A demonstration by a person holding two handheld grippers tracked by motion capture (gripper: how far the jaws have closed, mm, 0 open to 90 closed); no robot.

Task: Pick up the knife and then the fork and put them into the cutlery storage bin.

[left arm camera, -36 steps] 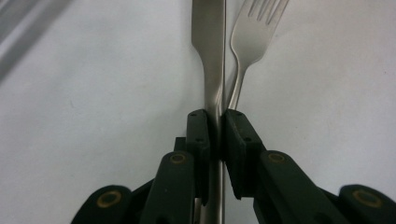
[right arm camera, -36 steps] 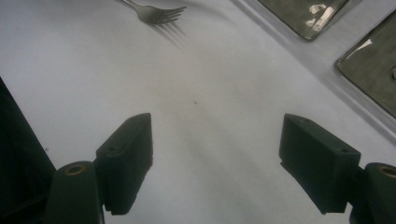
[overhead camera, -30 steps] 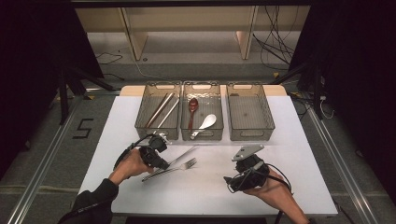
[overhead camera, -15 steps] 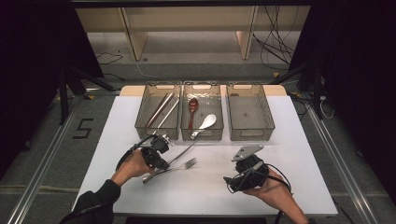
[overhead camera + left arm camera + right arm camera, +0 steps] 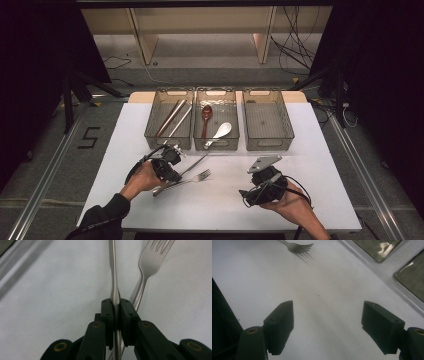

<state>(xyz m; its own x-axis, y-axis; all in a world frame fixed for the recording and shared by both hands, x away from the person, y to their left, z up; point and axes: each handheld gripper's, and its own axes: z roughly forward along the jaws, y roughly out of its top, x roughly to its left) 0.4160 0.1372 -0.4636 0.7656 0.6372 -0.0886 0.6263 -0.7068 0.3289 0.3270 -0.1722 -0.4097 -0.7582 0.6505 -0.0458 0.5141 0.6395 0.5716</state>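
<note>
White table [image 5: 320, 165] with three clear bins along its far edge: left bin [image 5: 150, 131] has long metal sticks, look like chopsticks [image 5: 172, 118]; middle bin [image 5: 235, 137] has a dark red spoon [image 5: 206, 116] and a white spoon [image 5: 220, 132]; right bin [image 5: 289, 131] next to them. Left gripper [image 5: 172, 167] near the table's front left, just in front of left and middle bins, jaws clenched on the handle of a slim metal utensil [image 5: 113, 277] — pads pinch it from both sides in the left gripper view, its head is out of frame so can't tell what kind. Utensil runs from the gripper toward the middle bin. Fork [image 5: 192, 179] lies flat on the table just beside it, handle passing under the left gripper, tines toward table centre, crossing close to the held utensil. Right gripper [image 5: 255, 192] at front right, well apart from the fork, jaws spread wide, nothing between them, bare table below
</note>
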